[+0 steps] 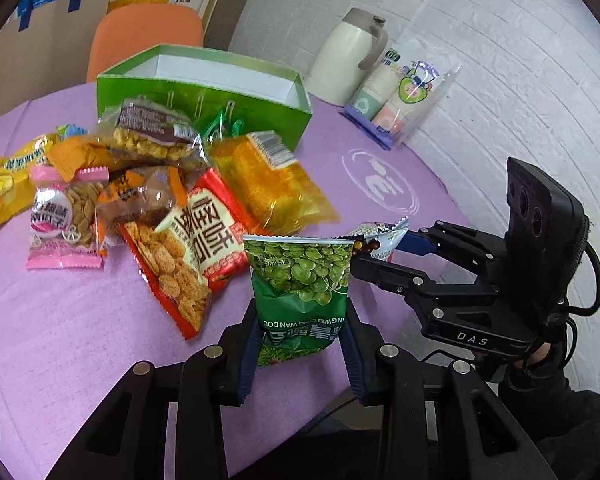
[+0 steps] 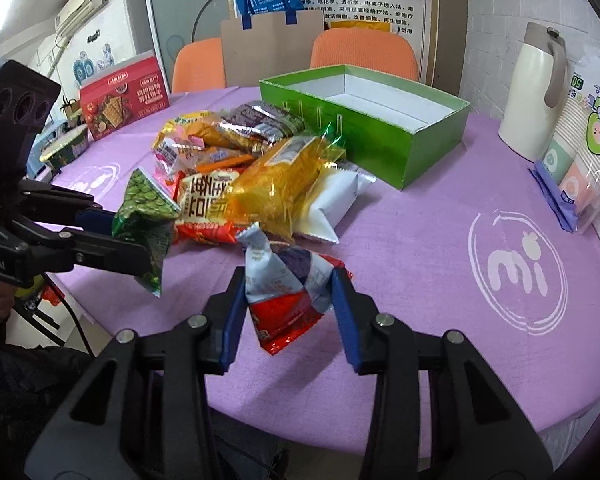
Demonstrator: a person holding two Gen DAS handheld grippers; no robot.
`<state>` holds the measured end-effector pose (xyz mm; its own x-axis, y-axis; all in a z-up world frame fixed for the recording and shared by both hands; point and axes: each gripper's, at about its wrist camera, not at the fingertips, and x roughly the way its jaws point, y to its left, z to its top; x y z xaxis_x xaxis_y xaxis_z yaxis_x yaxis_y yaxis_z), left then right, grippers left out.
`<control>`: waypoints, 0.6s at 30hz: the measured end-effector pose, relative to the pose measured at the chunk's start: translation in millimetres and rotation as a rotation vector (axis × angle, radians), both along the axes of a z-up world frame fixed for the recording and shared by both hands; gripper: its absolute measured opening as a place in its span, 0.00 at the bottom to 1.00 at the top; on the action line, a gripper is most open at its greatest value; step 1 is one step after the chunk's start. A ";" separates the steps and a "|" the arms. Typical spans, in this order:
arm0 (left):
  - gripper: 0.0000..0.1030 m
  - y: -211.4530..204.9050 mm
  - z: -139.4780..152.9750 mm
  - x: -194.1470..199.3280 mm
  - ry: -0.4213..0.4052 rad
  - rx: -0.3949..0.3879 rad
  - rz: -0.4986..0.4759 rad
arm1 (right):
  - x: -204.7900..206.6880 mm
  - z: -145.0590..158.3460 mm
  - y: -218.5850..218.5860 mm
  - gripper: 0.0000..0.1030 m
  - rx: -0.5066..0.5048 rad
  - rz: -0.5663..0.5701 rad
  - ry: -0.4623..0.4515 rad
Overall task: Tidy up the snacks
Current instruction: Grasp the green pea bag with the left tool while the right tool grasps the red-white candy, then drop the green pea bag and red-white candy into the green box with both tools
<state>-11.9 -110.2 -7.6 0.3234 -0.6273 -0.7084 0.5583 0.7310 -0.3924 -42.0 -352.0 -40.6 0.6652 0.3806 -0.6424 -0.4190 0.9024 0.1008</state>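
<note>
A green pea packet (image 1: pixel 300 280) stands upright between the blue pads of my left gripper (image 1: pixel 300 344), which is shut on it above the purple table (image 1: pixel 80 340). From the right wrist view the same pea packet (image 2: pixel 144 216) hangs in the left gripper (image 2: pixel 116 236) at the left. My right gripper (image 2: pixel 290 304) is shut on a white, blue and red snack packet (image 2: pixel 288 284), lifted off the cloth. In the left wrist view that right gripper (image 1: pixel 374 246) pinches the packet (image 1: pixel 380 232) beside the pea packet. A pile of snack bags (image 1: pixel 160 184) lies in front of the open green box (image 1: pixel 204 100), whose white inside shows nothing in it.
A cream thermos jug (image 1: pixel 348 56) and a pack of paper cups (image 1: pixel 400 92) stand at the table's far right by the white brick wall. A red cracker box (image 2: pixel 124 100) sits far left. Orange chairs (image 2: pixel 360 52) stand behind the table. The table's near edge curves below both grippers.
</note>
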 end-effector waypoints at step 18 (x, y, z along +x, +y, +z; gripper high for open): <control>0.36 -21.5 72.8 144.6 -0.191 -0.036 0.143 | 144.3 54.3 -16.1 0.42 0.030 -0.138 -0.144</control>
